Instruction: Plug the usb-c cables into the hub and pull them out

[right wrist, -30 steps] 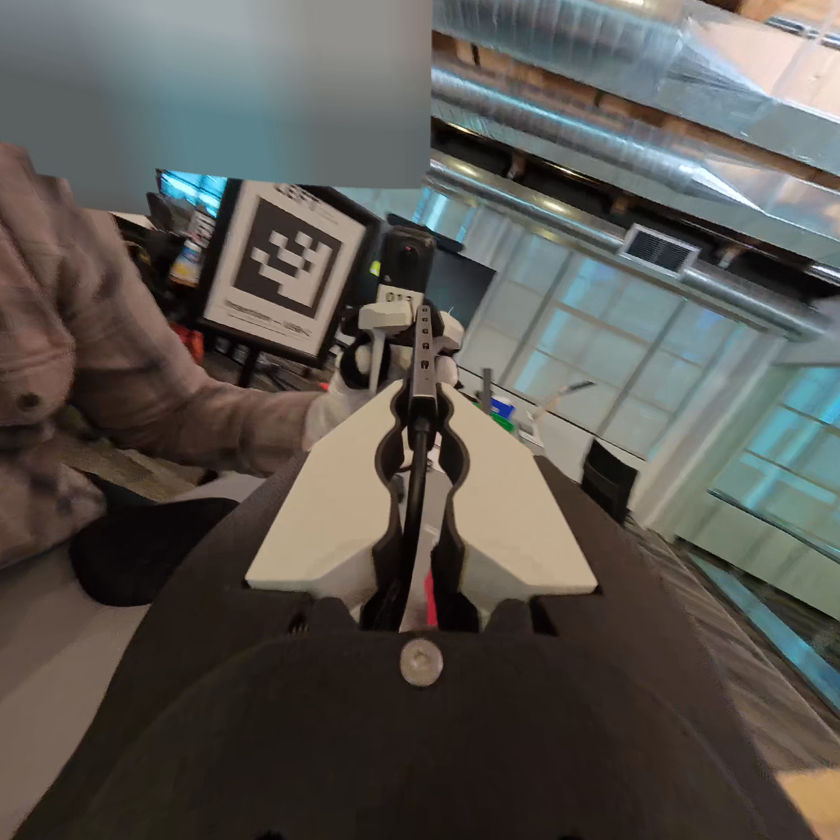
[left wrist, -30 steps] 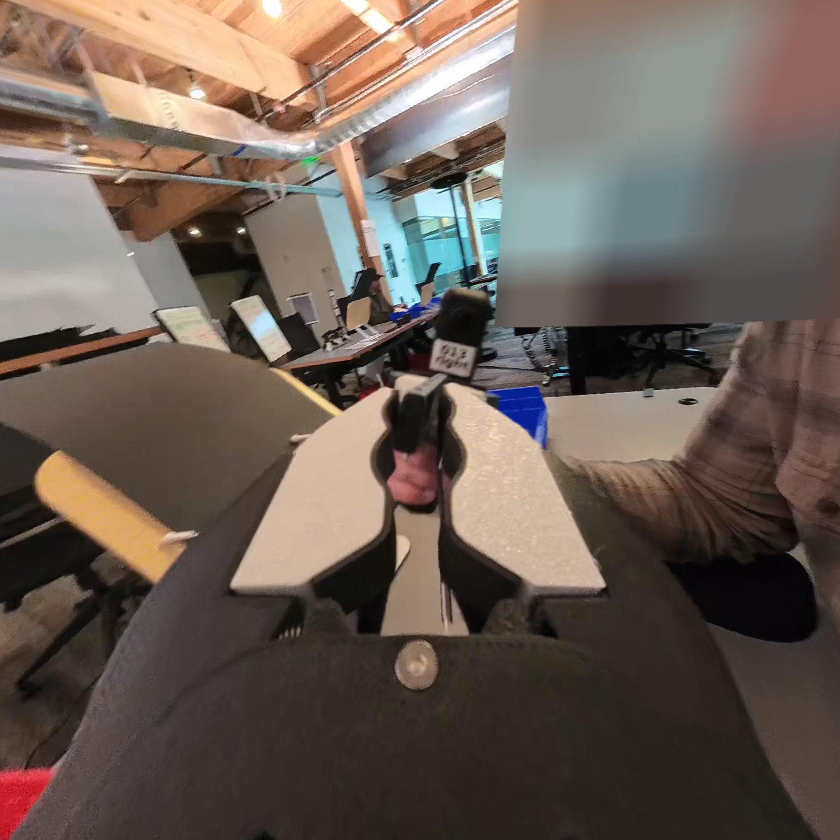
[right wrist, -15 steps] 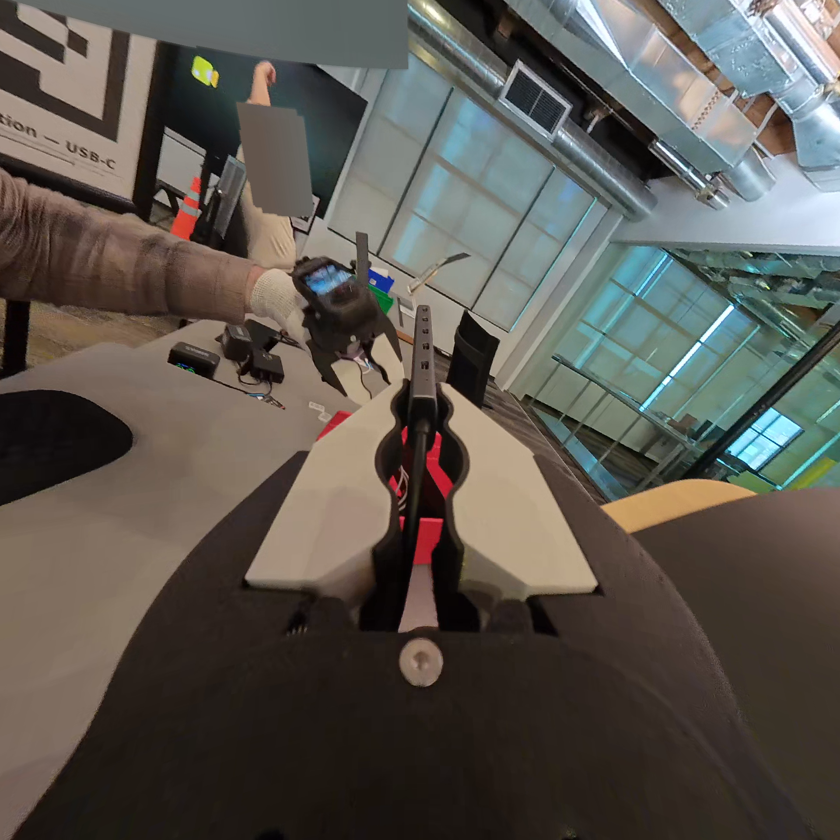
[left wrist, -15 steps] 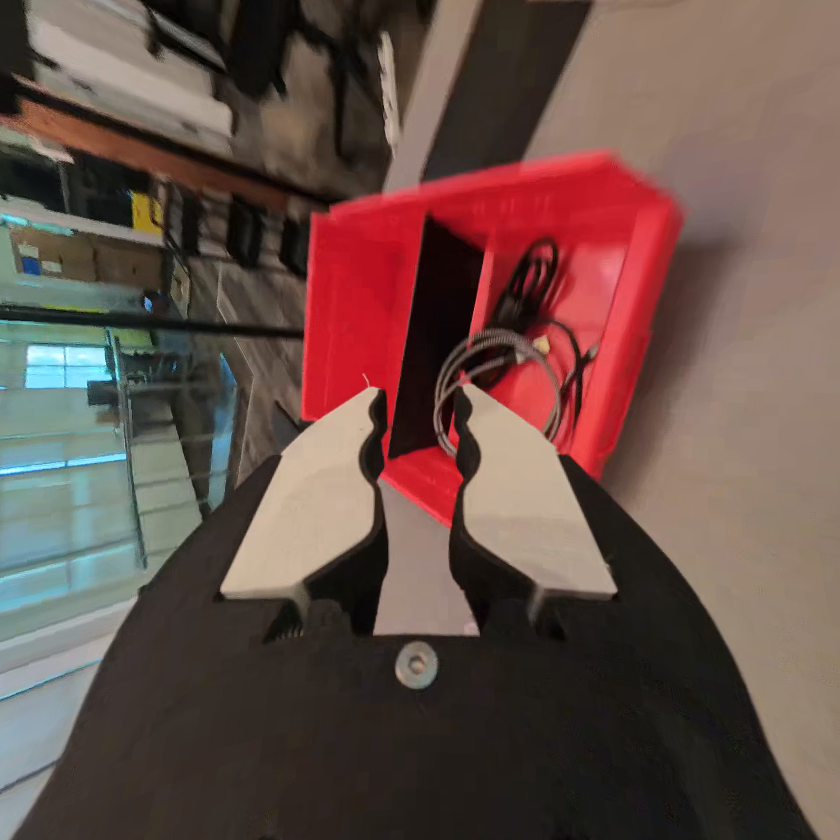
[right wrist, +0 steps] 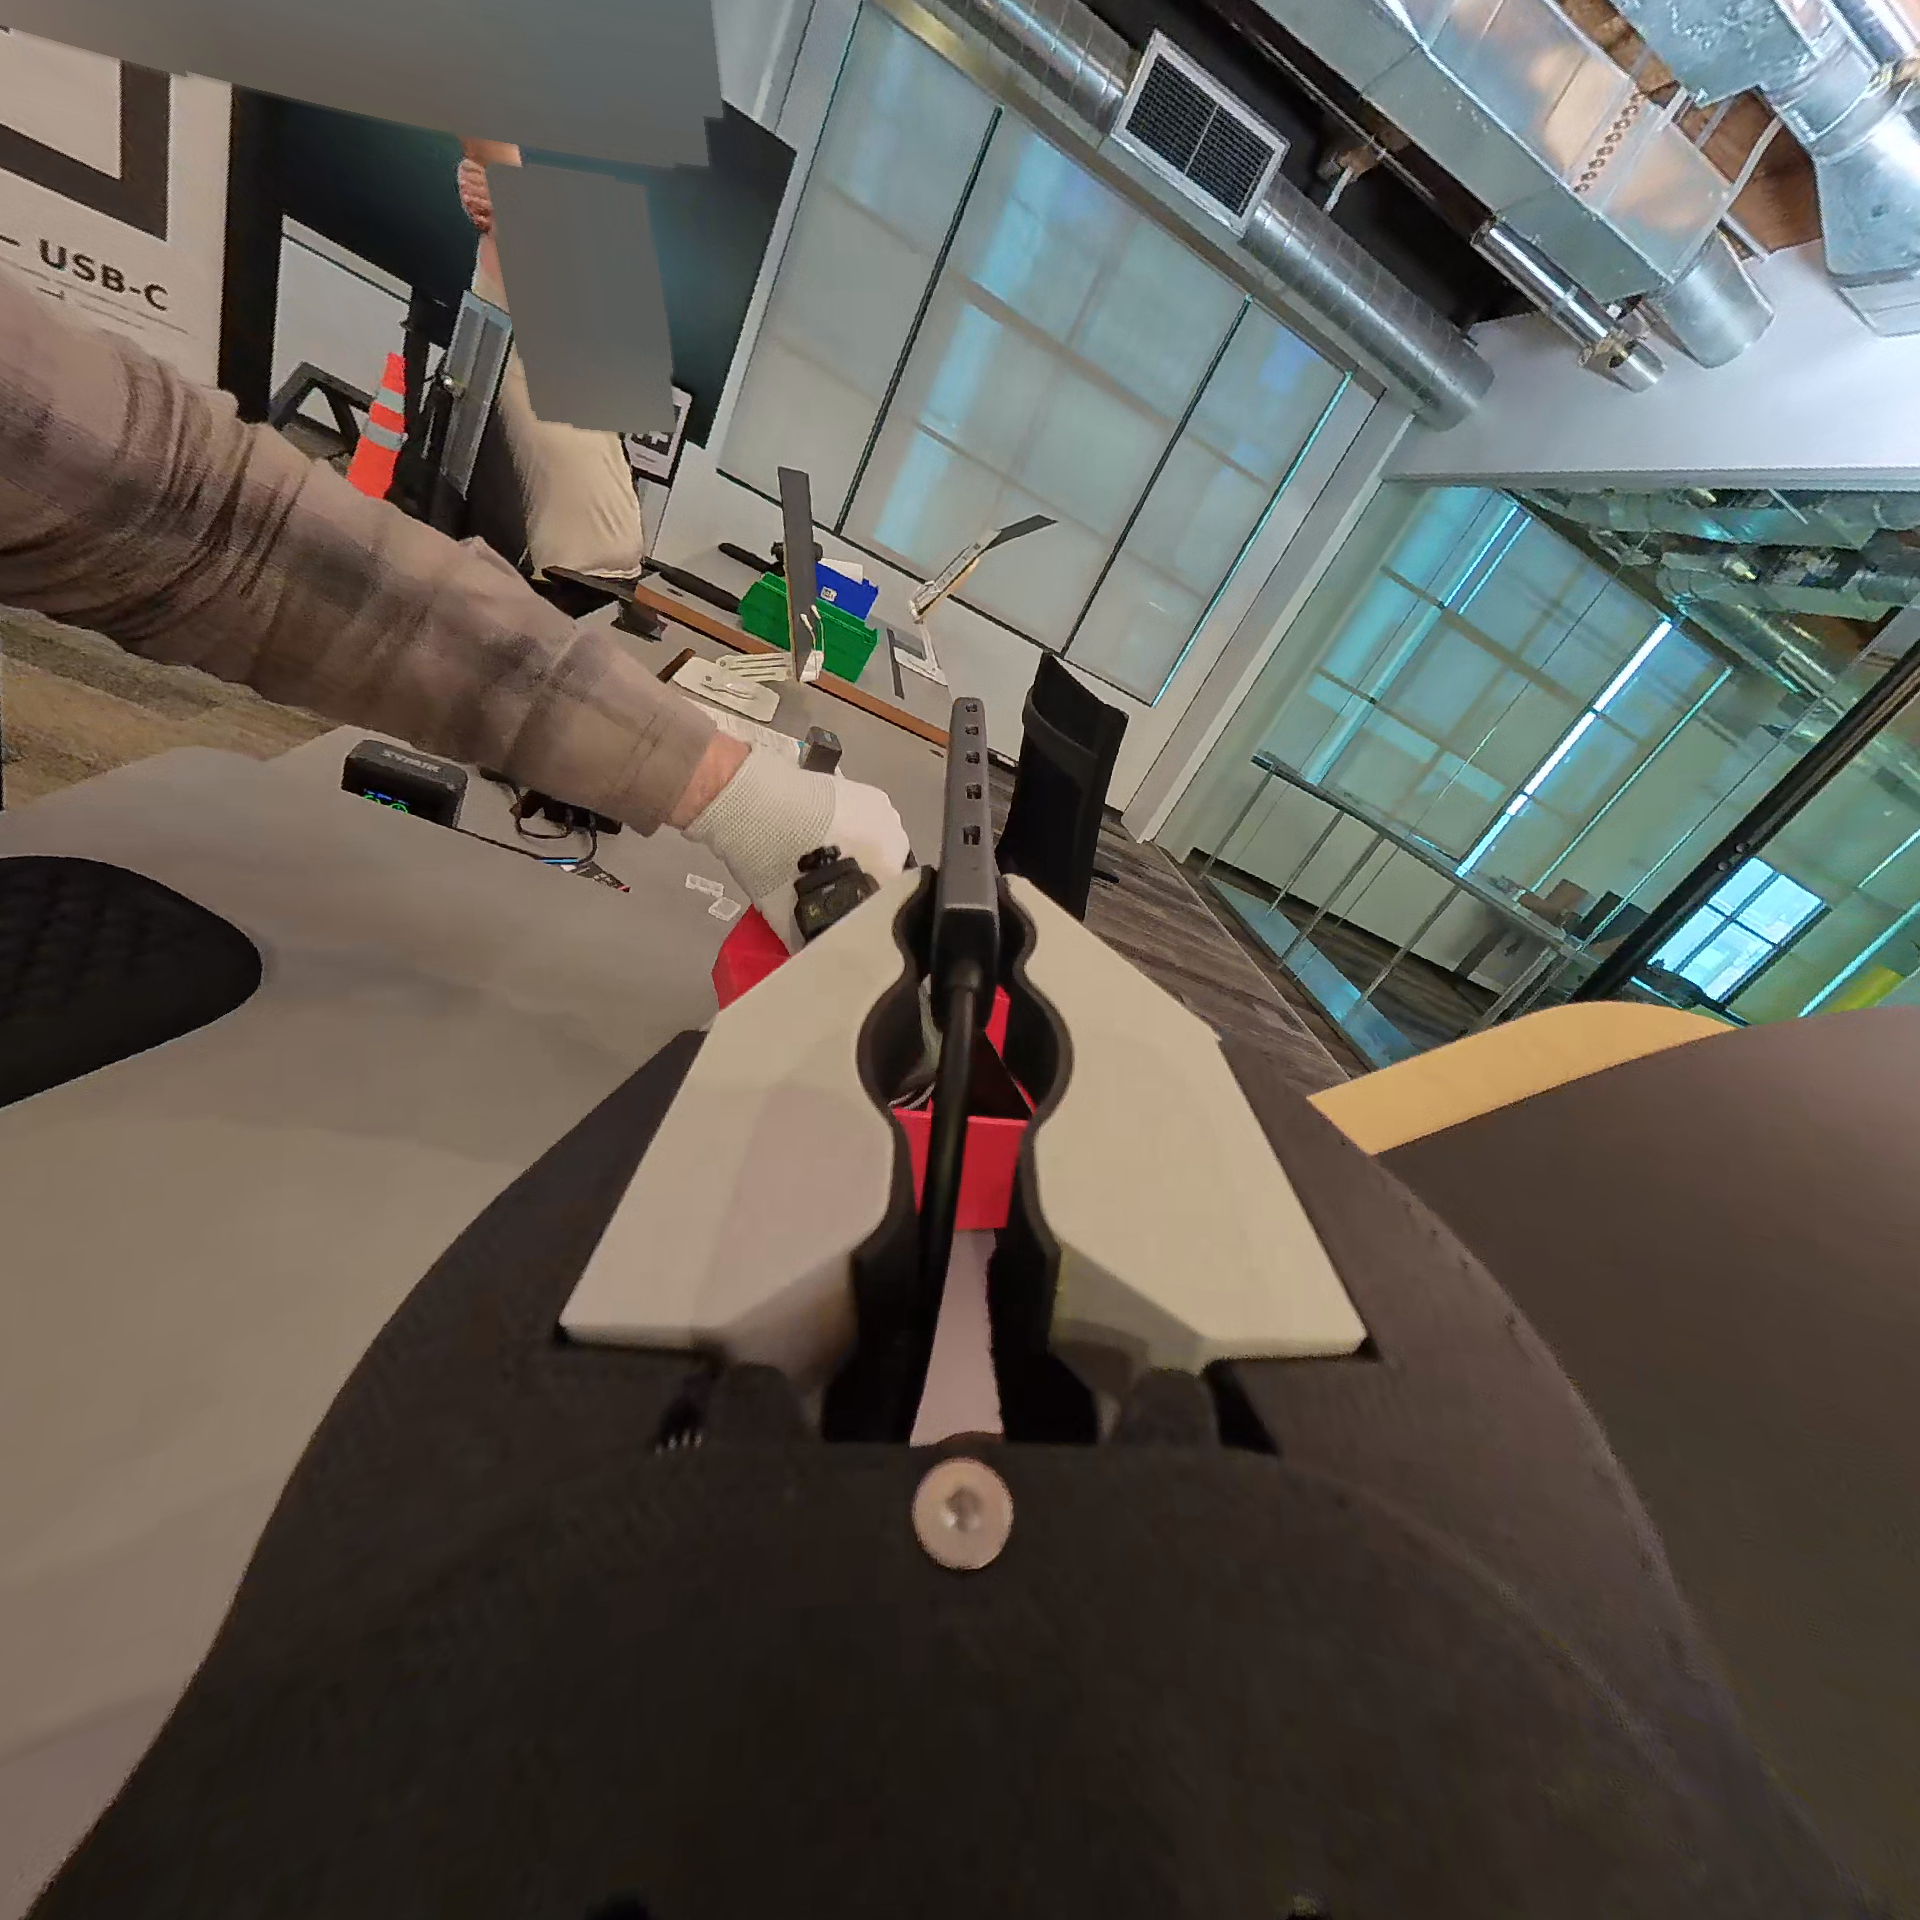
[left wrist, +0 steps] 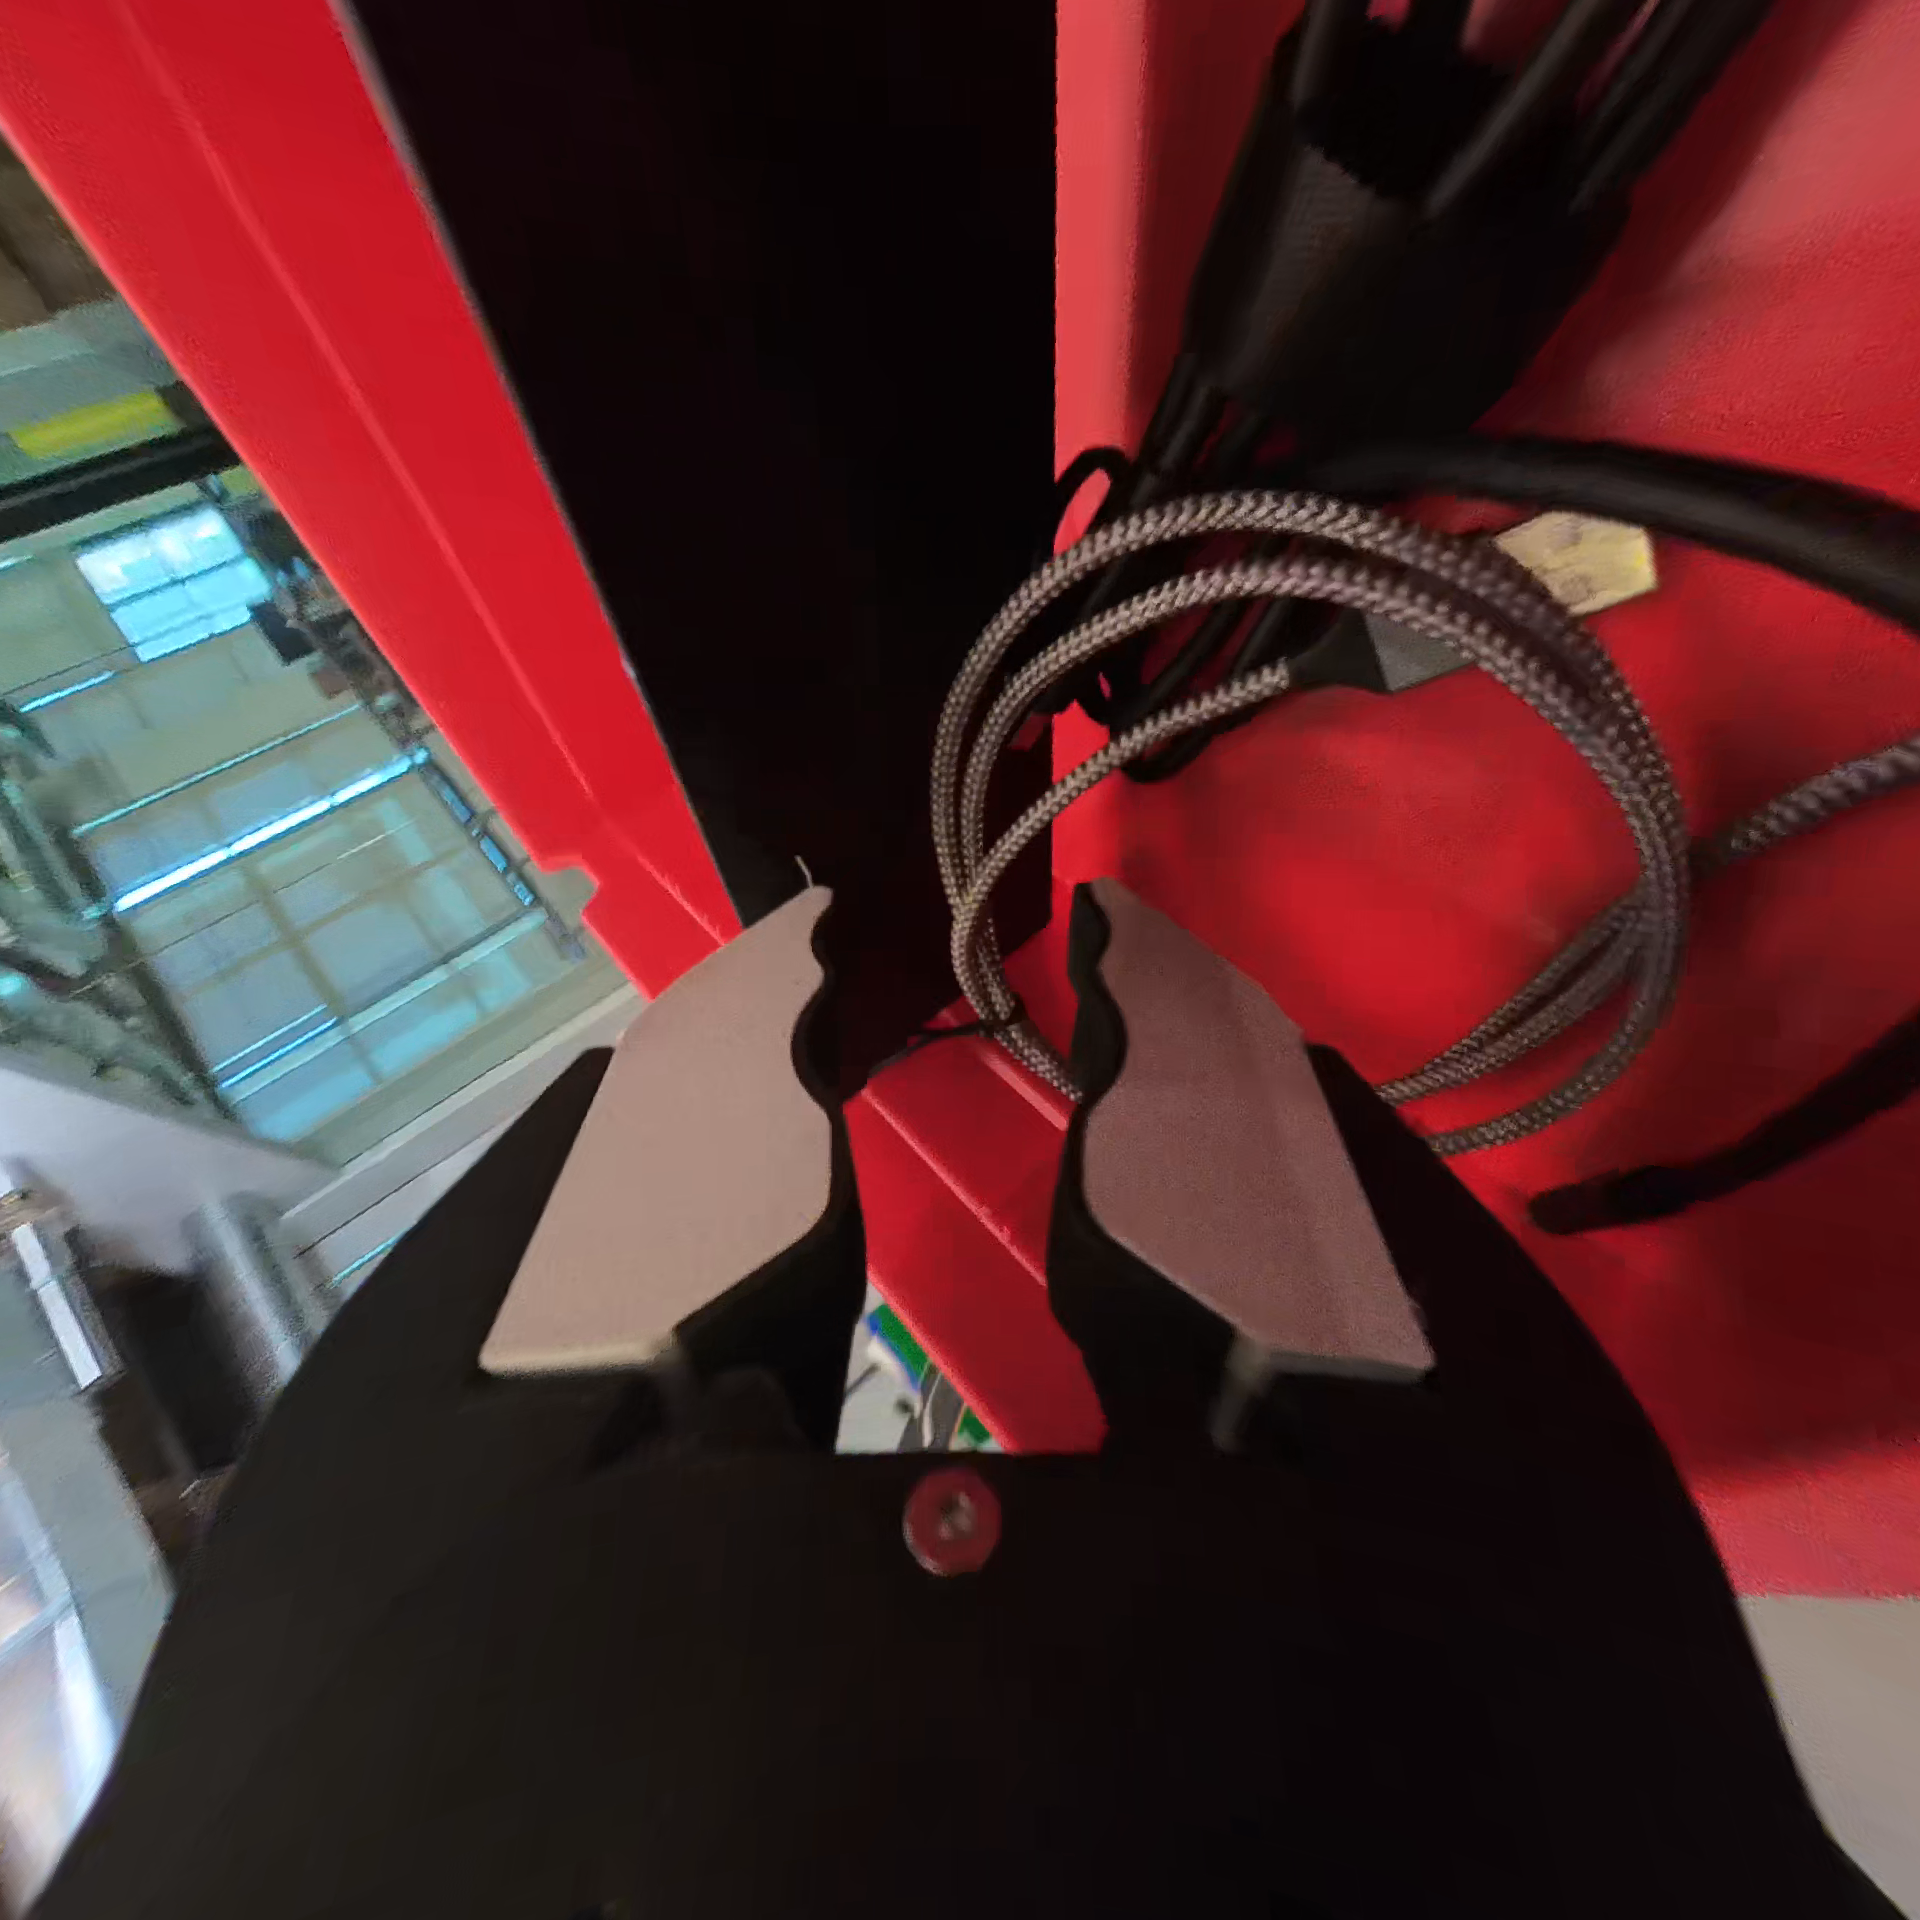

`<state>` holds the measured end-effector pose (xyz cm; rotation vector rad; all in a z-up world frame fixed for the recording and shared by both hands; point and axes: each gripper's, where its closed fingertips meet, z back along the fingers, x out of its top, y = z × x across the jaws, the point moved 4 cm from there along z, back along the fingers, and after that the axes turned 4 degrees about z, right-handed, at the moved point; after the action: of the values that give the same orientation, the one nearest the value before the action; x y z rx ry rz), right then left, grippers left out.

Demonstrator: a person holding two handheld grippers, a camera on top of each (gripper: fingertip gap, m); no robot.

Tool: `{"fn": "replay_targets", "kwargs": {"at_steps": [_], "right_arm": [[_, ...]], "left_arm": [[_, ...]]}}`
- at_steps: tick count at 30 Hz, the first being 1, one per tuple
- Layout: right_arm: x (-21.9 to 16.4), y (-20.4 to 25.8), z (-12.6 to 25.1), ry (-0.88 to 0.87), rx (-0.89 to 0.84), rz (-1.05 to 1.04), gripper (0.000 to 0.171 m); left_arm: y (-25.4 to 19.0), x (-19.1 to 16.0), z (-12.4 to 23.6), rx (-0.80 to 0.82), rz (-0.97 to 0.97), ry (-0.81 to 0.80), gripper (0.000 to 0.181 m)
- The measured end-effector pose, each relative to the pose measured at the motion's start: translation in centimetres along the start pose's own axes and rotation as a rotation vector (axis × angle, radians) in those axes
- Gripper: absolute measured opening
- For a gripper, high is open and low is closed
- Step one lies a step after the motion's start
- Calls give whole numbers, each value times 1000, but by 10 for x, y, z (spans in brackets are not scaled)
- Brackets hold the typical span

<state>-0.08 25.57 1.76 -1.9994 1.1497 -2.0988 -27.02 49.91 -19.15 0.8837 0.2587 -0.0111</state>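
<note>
My left gripper [left wrist: 951, 914] is open and empty, its tips at the near rim of a red bin [left wrist: 1403, 862]. A coiled grey braided usb-c cable [left wrist: 1299, 582] lies in the bin just beyond the right finger, with black cables [left wrist: 1382, 208] behind it. A black divider [left wrist: 748, 416] splits the bin. My right gripper [right wrist: 961, 894] is shut on a slim grey hub [right wrist: 961, 800], held edge-up above the table, its own black cord running back between the fingers. The red bin [right wrist: 961, 1164] shows below it, and the left gripper [right wrist: 831, 894] in a gloved hand reaches into it.
The bin stands on a grey table [right wrist: 364, 1039]. A small black device [right wrist: 400, 779] and thin wires lie at the table's far left. A black chair back [right wrist: 1662, 1195] is close on the right. A person's sleeve [right wrist: 312, 613] crosses the left side.
My left gripper has dropped close into the red bin, so the braided cable now sits right at its tips. My right gripper has kept hold of the hub and barely moved.
</note>
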Motion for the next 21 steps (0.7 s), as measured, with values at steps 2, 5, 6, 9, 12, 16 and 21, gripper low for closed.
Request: {"fn": "replay_targets", "kwargs": {"at_steps": [2, 5, 6, 9, 12, 16, 21], "right_arm": [[-2, -1, 1, 3, -4, -4, 6], [-4, -2, 1, 8, -10, -5, 6], [-4, -3, 2, 5, -10, -8, 6], [-3, -3, 3, 5, -12, -7, 6], [-3, -4, 4, 3, -15, -8, 6], [-2, -4, 4, 0, -14, -10, 6], [-2, -4, 5, 13, -17, -1, 6]], "left_arm": [[2, 2, -5, 54, -13, 12, 14], [5, 2, -10, 117, 10, 8, 4], [5, 2, -10, 133, 9, -8, 4], [12, 4, 2, 214, 46, -97, 4], [27, -5, 21, 296, 103, -164, 4], [46, -26, 55, 377, 185, -219, 4], [66, -53, 113, 390, 259, -278, 3]]}}
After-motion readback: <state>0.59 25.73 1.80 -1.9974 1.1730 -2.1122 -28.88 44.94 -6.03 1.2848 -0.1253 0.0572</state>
